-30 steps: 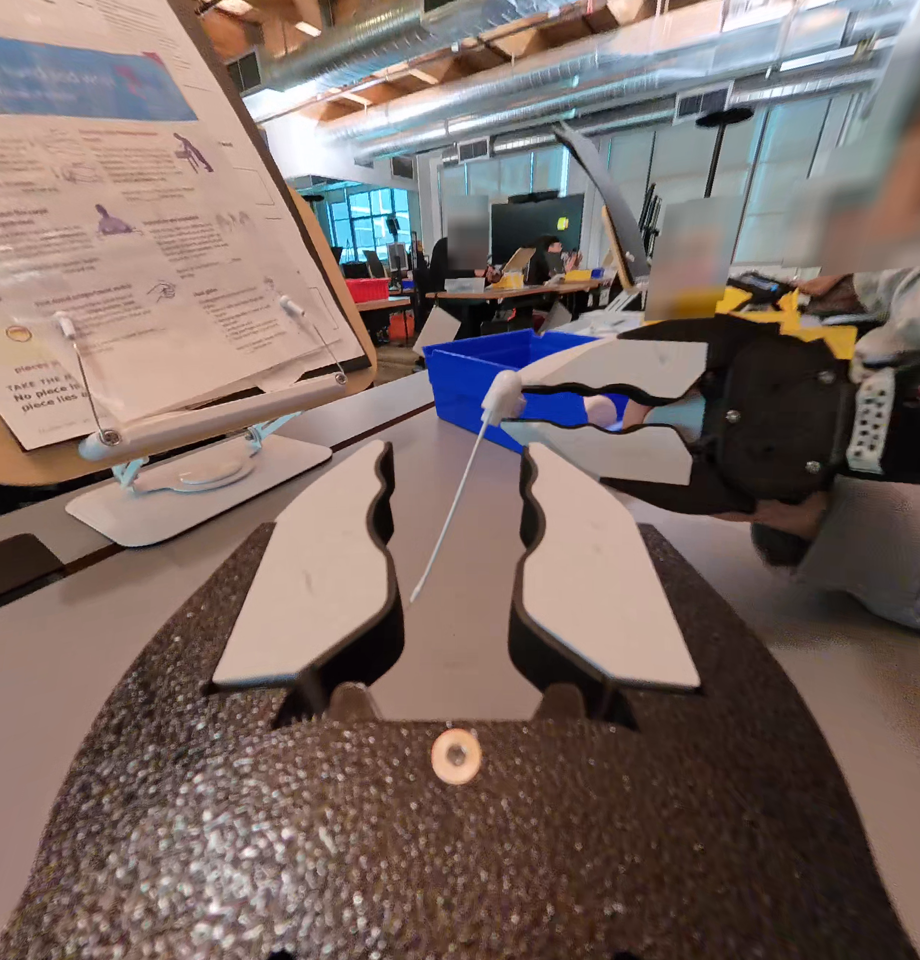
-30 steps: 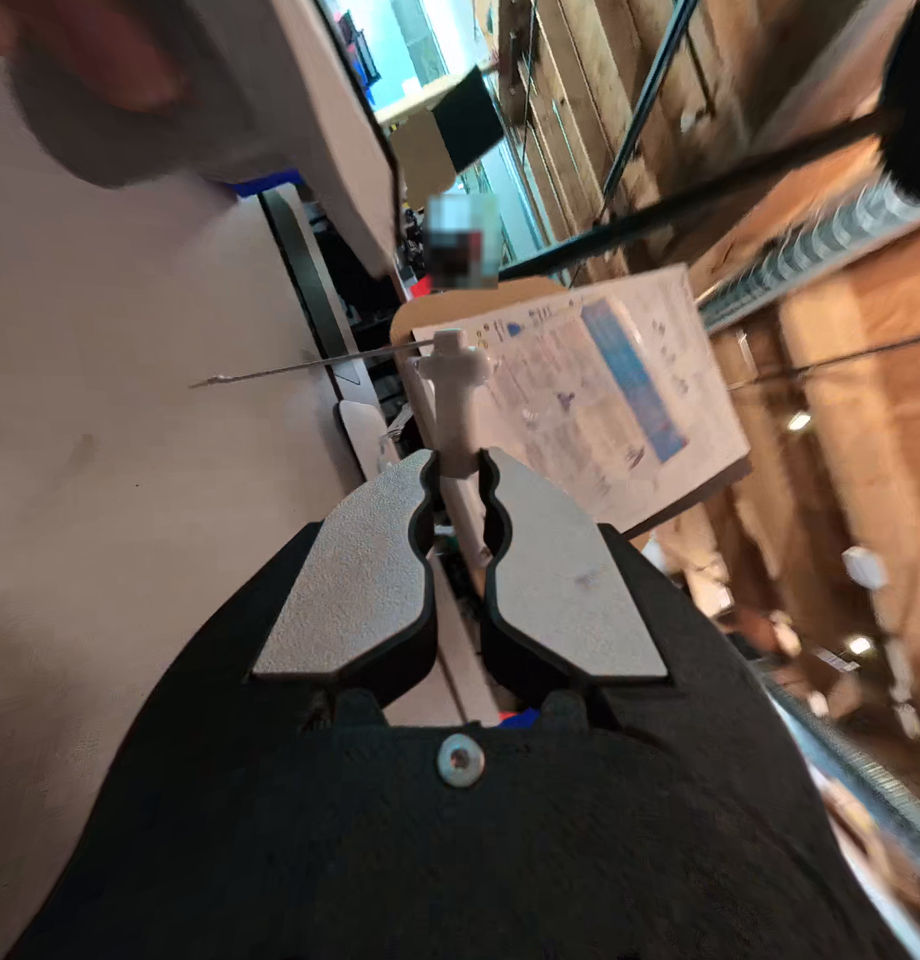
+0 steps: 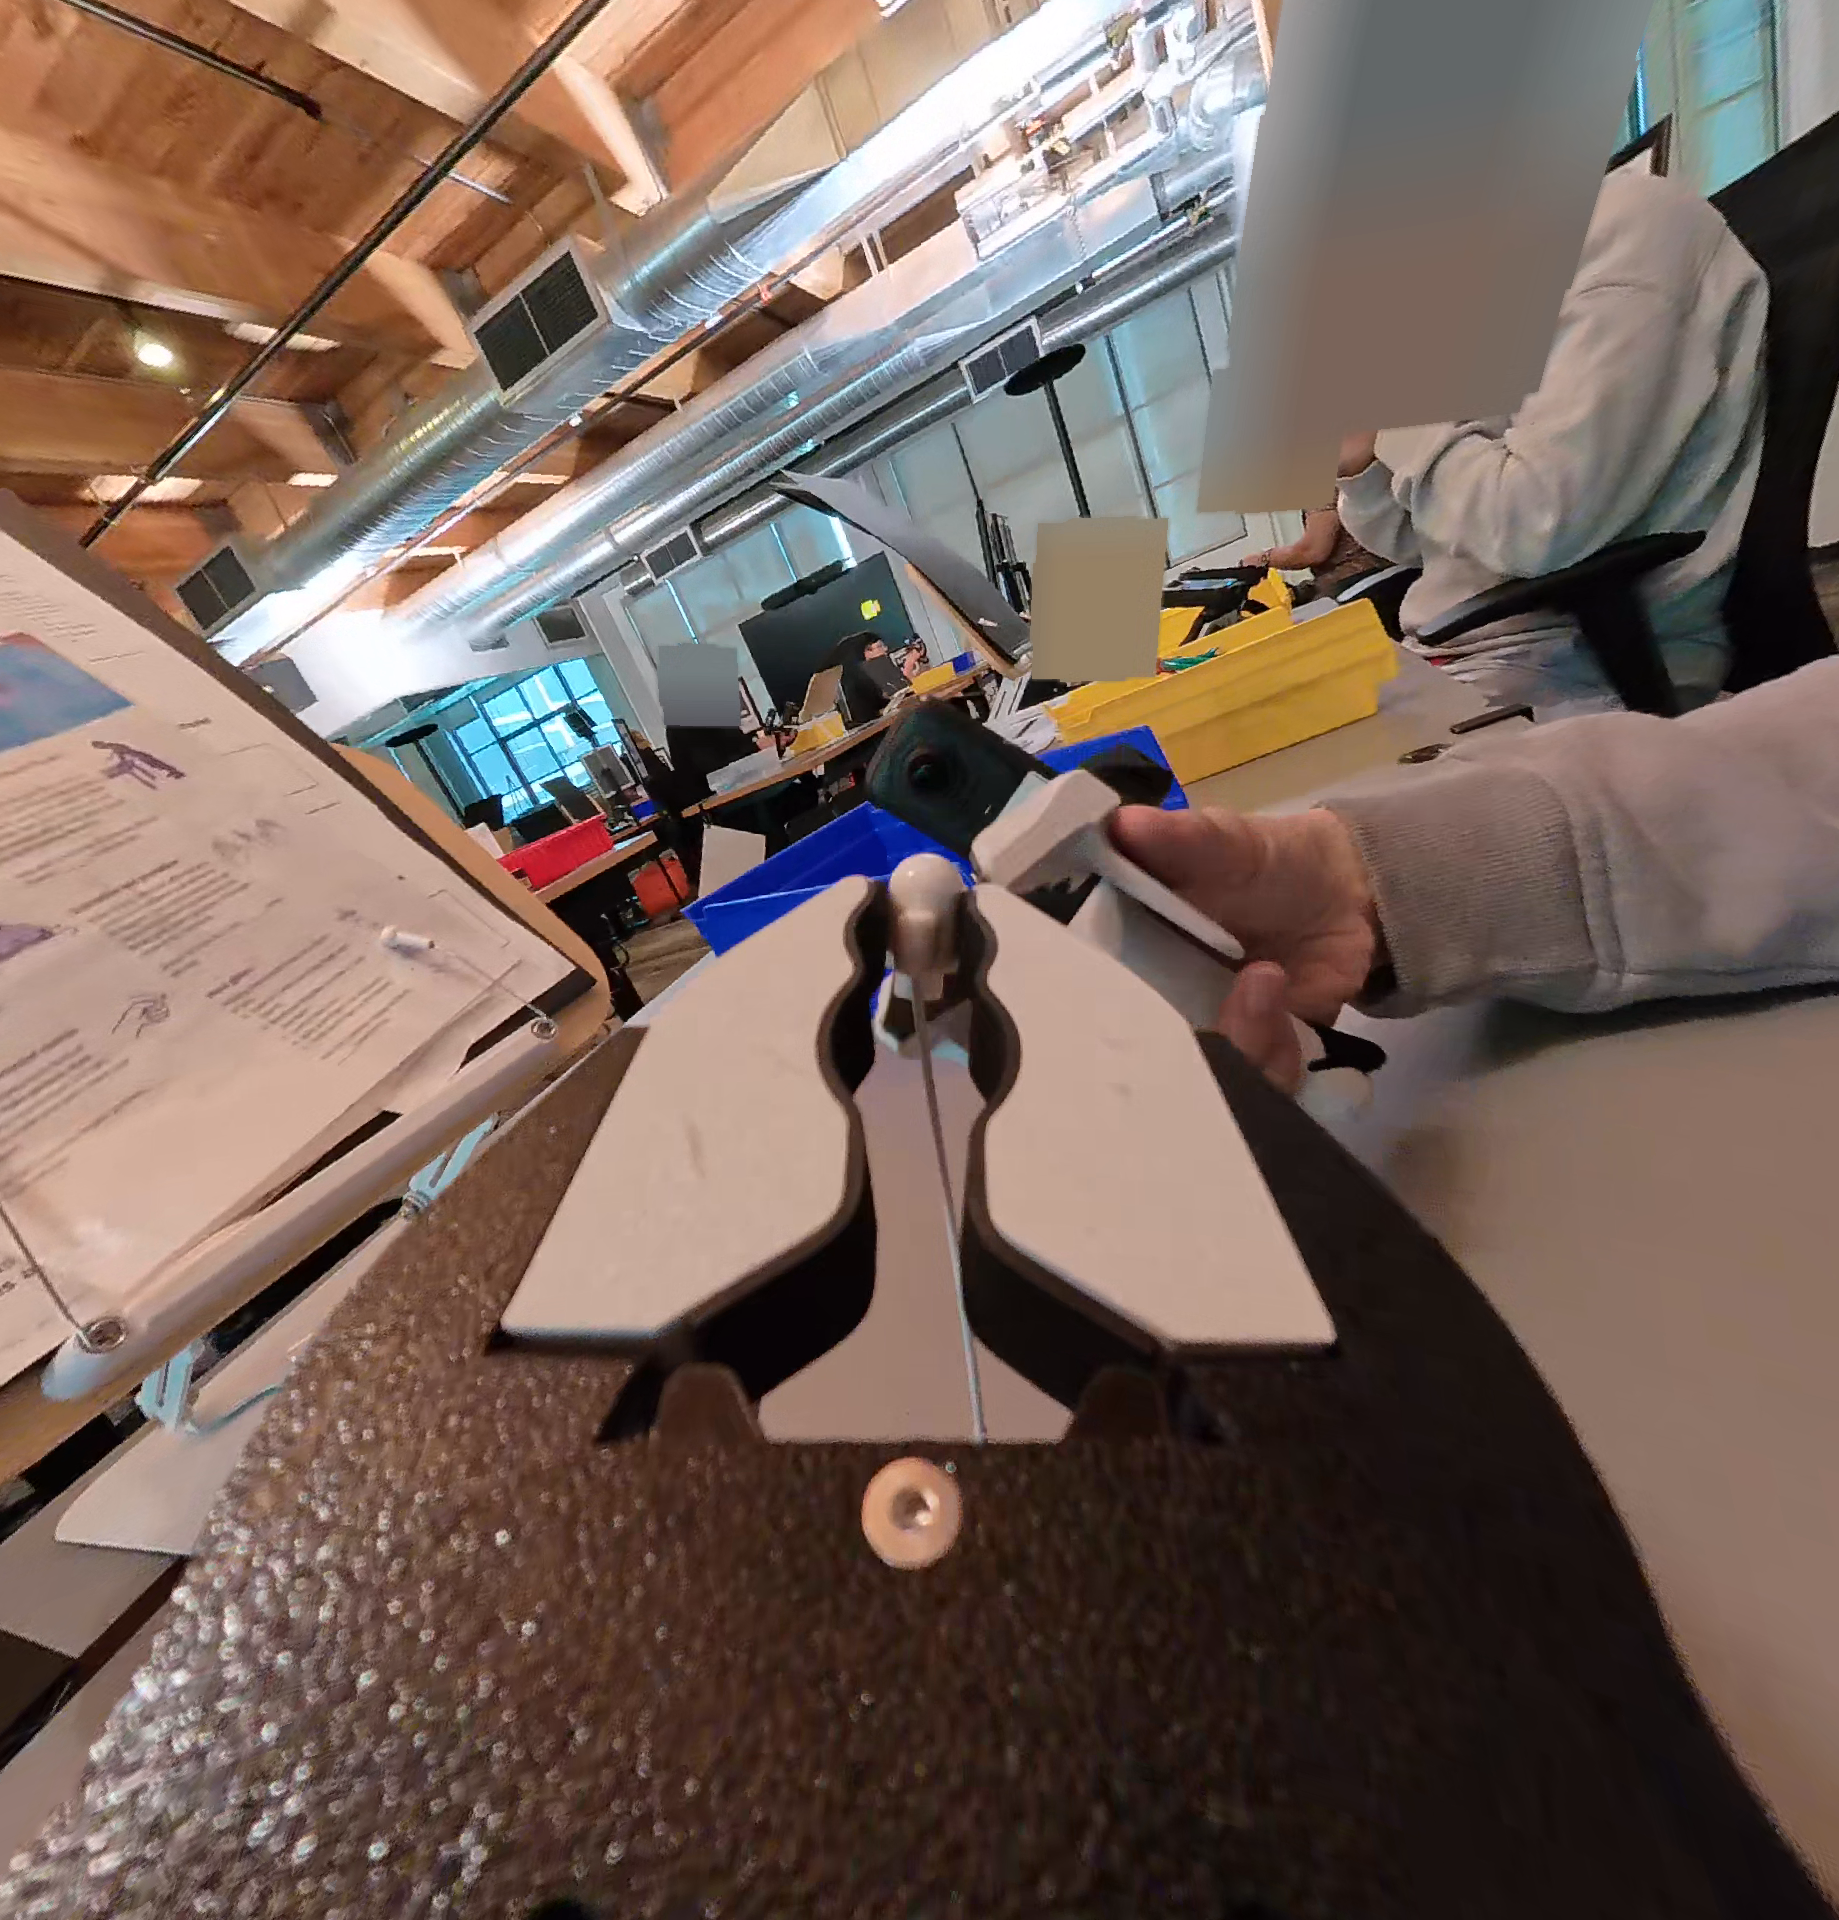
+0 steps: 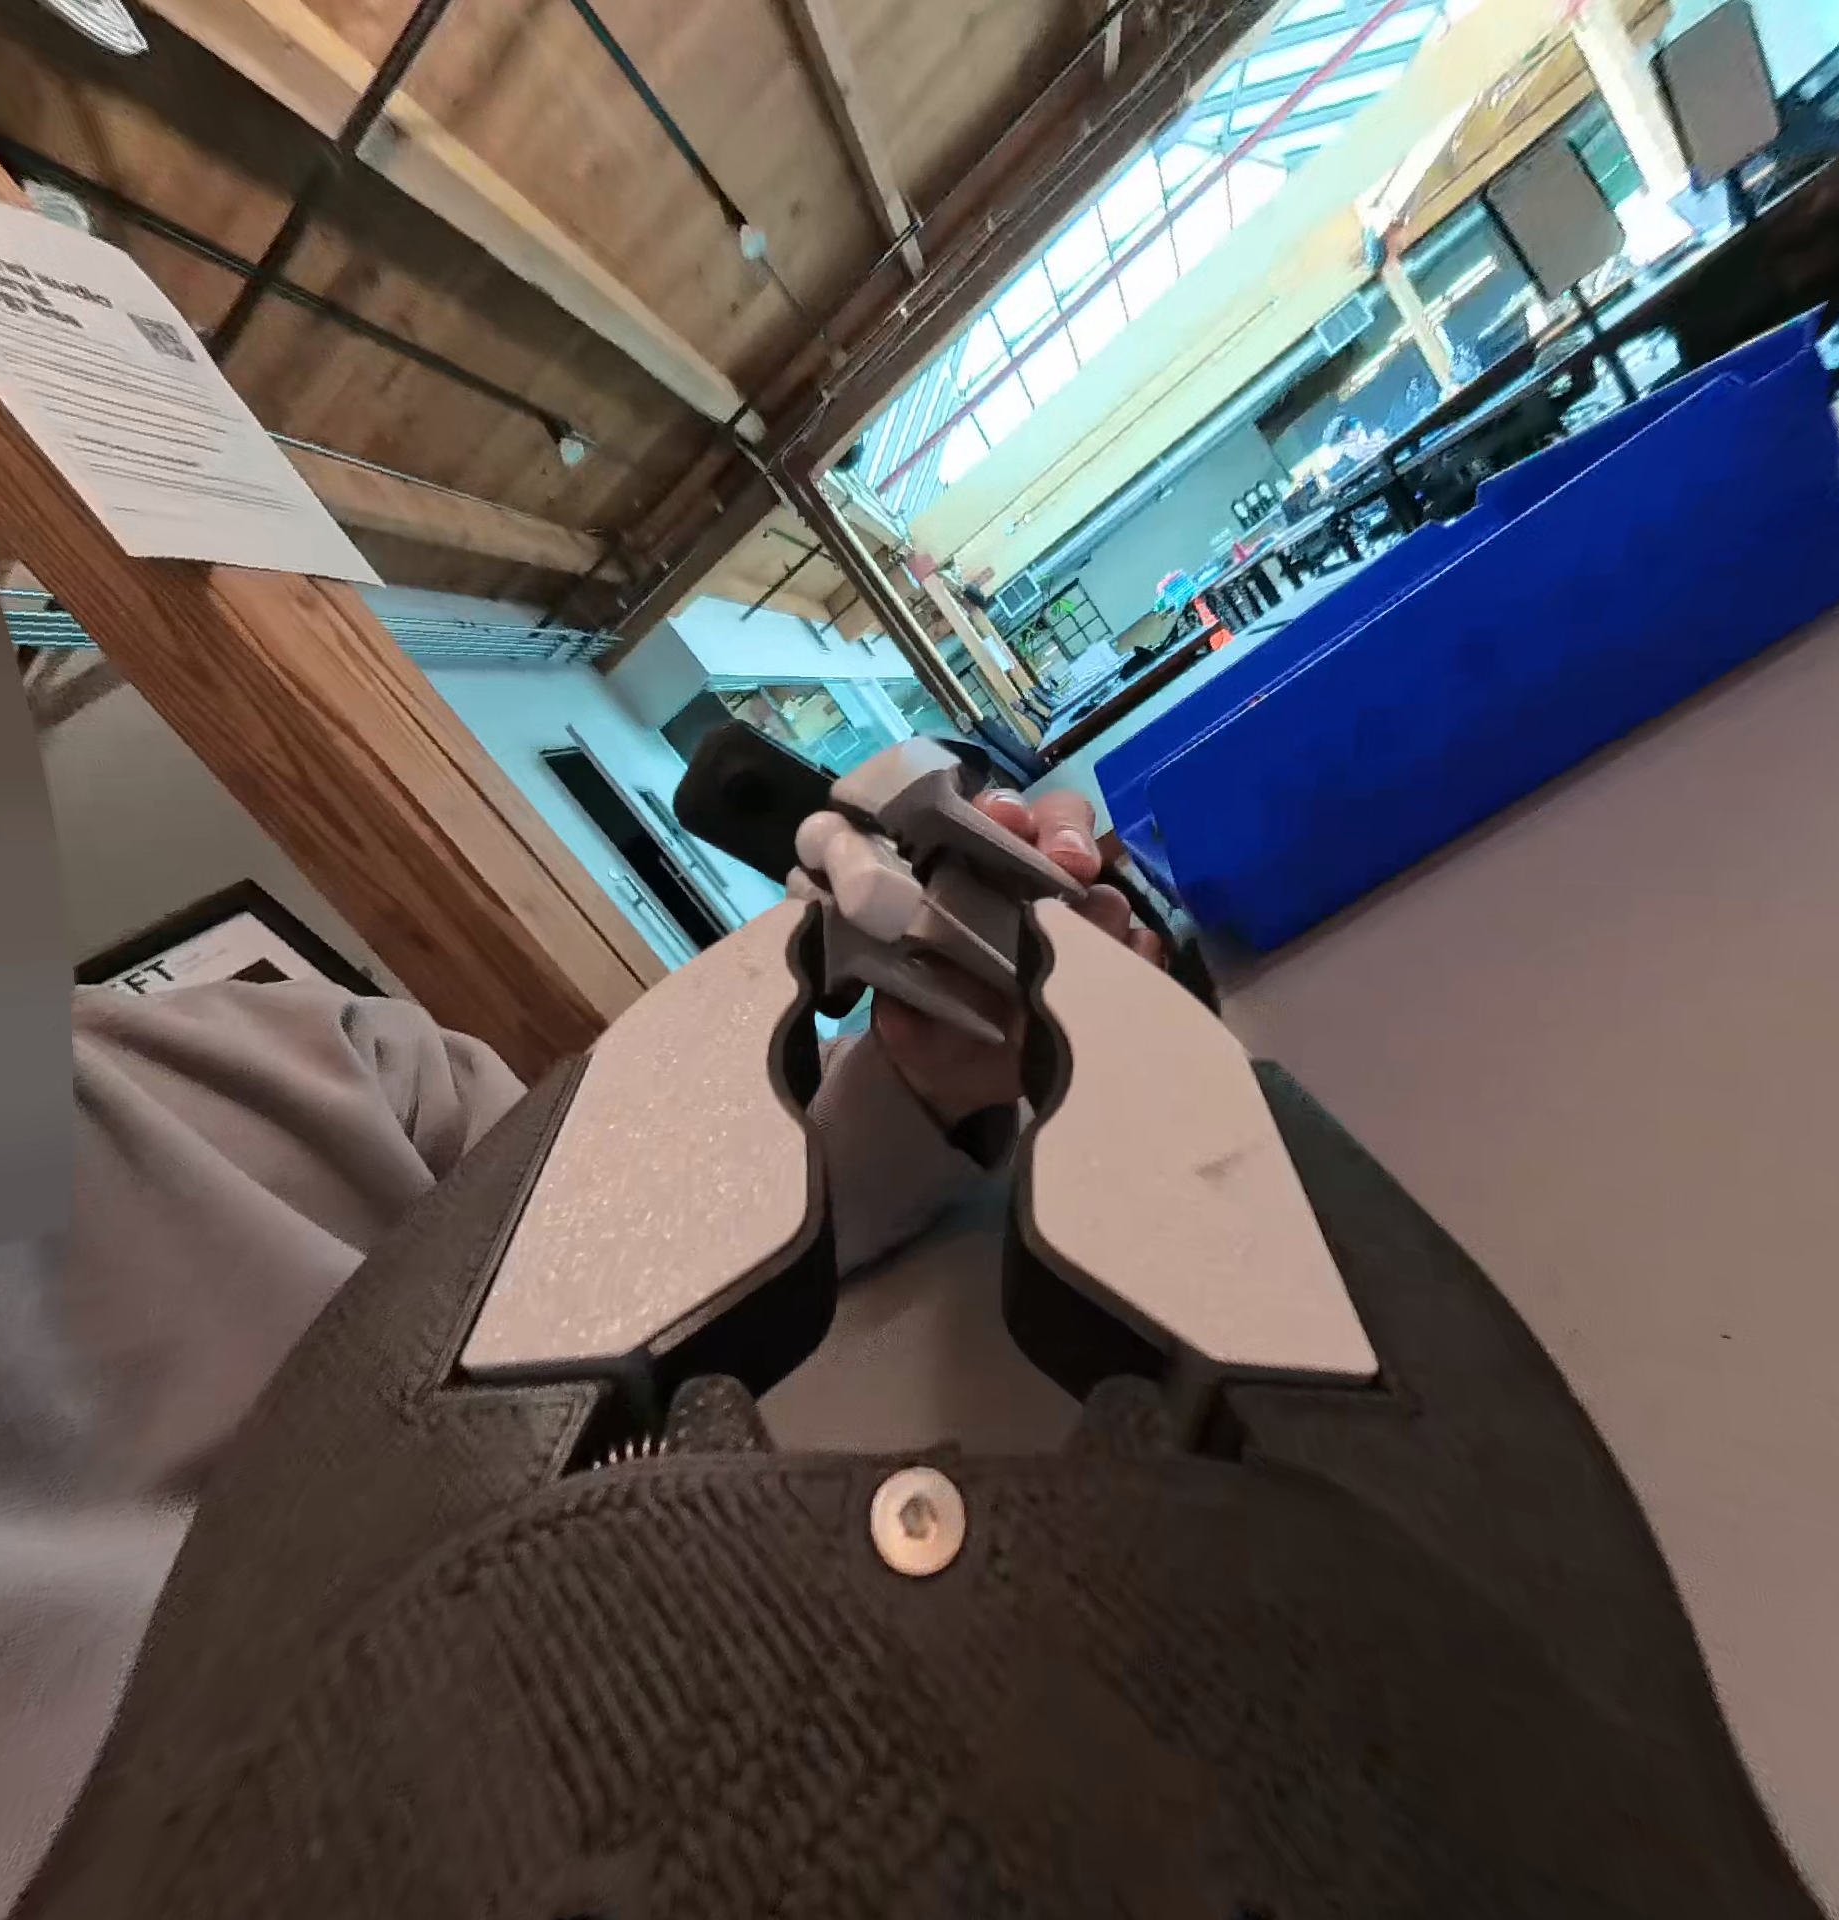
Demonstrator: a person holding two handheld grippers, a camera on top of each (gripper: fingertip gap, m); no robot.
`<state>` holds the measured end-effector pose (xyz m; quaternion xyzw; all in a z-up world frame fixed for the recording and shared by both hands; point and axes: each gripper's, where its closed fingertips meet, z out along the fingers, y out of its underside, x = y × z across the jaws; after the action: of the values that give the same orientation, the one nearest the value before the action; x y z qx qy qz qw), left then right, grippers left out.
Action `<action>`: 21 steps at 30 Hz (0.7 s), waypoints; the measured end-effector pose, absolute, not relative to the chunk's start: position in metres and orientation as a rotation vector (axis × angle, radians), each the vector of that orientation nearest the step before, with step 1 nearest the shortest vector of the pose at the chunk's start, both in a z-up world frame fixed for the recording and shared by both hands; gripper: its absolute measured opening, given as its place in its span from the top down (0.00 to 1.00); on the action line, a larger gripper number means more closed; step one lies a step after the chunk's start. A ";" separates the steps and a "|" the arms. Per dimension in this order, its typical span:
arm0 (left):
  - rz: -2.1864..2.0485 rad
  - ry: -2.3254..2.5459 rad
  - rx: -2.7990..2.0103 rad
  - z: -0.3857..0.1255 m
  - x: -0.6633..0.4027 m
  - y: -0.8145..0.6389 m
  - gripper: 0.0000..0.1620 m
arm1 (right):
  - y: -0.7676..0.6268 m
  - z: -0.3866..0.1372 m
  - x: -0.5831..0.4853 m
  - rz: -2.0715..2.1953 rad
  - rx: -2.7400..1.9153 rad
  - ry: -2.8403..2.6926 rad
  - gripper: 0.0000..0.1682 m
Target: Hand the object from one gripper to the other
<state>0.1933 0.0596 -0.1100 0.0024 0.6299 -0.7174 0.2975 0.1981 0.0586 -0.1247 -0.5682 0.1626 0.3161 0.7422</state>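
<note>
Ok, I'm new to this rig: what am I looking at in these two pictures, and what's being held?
There is no robot arm. A person holds a handheld gripper in each hand, and each picture comes from a camera looking along that gripper's two fingers. In the left wrist view, the left gripper is shut on a pin-like tool with a white head and a thin shaft pointing back at the camera. In the right wrist view, the right gripper is open and empty, facing the left one. On the grey table are a blue bin and a stand with a printed sheet.
</note>
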 end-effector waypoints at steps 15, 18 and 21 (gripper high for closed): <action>-1.842 1.704 0.074 -0.115 0.190 0.054 0.92 | 0.058 -0.121 0.184 0.957 -1.170 0.361 0.91; -1.838 1.704 0.083 -0.115 0.189 0.053 0.92 | 0.058 -0.118 0.184 1.007 -1.123 0.372 0.92; -1.827 1.710 0.074 -0.116 0.190 0.054 0.92 | 0.059 -0.120 0.185 1.007 -1.130 0.371 0.92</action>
<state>0.1901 0.0541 -0.1162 0.0281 0.6487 -0.6928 0.3138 0.1851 0.0587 -0.1195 -0.5096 0.1673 0.4539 0.7115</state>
